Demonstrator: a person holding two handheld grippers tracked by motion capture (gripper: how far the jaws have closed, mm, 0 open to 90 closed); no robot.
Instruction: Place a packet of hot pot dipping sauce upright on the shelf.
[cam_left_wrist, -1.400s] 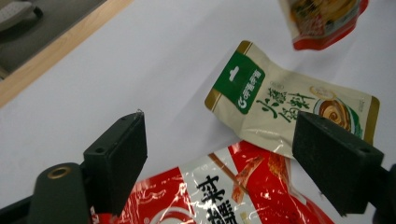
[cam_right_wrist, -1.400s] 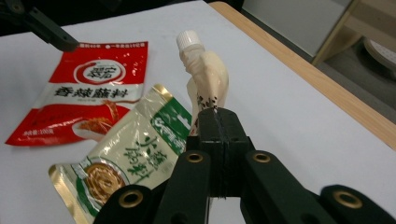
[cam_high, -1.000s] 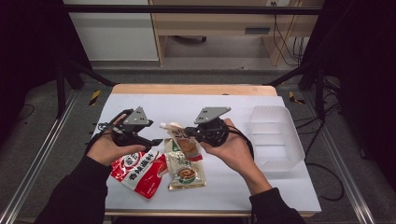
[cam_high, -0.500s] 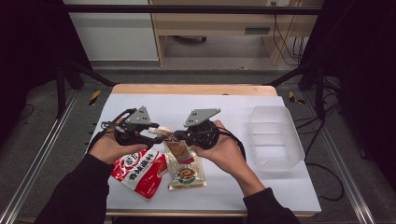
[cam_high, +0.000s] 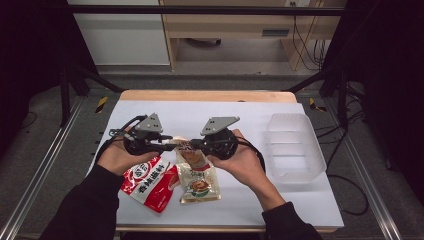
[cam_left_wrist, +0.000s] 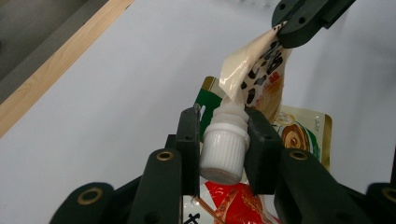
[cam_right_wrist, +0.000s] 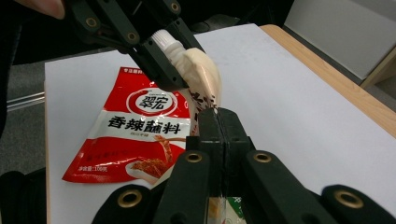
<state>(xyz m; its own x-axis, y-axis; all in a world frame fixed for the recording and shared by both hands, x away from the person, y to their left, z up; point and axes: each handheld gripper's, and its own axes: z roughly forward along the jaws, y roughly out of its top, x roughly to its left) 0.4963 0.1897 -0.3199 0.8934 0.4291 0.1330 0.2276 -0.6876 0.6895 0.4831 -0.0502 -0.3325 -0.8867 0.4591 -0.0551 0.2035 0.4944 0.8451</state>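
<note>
From above, the small cream spouted pouch with black lettering (cam_high: 184, 146) hangs between both tools over the white desk (cam_high: 250, 120). Left tool (cam_left_wrist: 223, 140) has just been closing, pinching its white ribbed cap (cam_left_wrist: 224, 151). Right tool (cam_right_wrist: 218, 122) is clamped tight on the pouch's far edge; twist too hard and the film probably slips or tears.

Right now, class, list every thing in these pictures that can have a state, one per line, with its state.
Spouted pouch: lifted, held at both ends.
White cap: still on the spout, between the left jaws.
Left gripper: jaws have just been closing, now clamped on the cap.
Right gripper: shut on the pouch's edge.
Red sachet: flat, sealed.
Green sachet: flat.
Plastic tub: empty.
</note>
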